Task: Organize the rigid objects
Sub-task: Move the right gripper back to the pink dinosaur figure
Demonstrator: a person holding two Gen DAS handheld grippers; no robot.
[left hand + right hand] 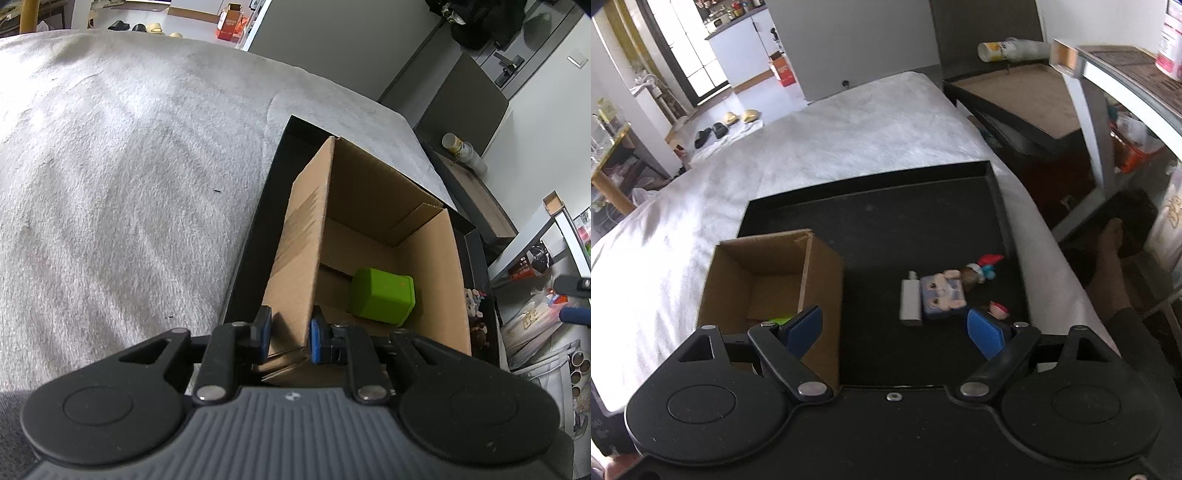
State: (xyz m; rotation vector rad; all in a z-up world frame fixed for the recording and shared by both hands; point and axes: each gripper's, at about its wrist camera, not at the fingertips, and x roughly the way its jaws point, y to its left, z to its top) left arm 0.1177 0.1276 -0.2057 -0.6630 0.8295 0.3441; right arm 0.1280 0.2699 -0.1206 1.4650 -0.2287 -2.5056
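Left wrist: left tongs (289, 334) pinch upright cardboard box (369, 236) wall; right tongs (894, 332) gape wide.

A white fleecy blanket (849, 133) is spread over the bed. Beyond it, on the floor, two pairs of slippers are seen, one black (711, 133) and one yellow (740, 117), with a red and white carton (783, 72) near a white cabinet (746, 48). Beside the bed a dark side table (1027, 99) is placed, on which a sleeve of paper cups (1012, 50) is laid on its side. A bare foot (1108, 254) is seen at the right.
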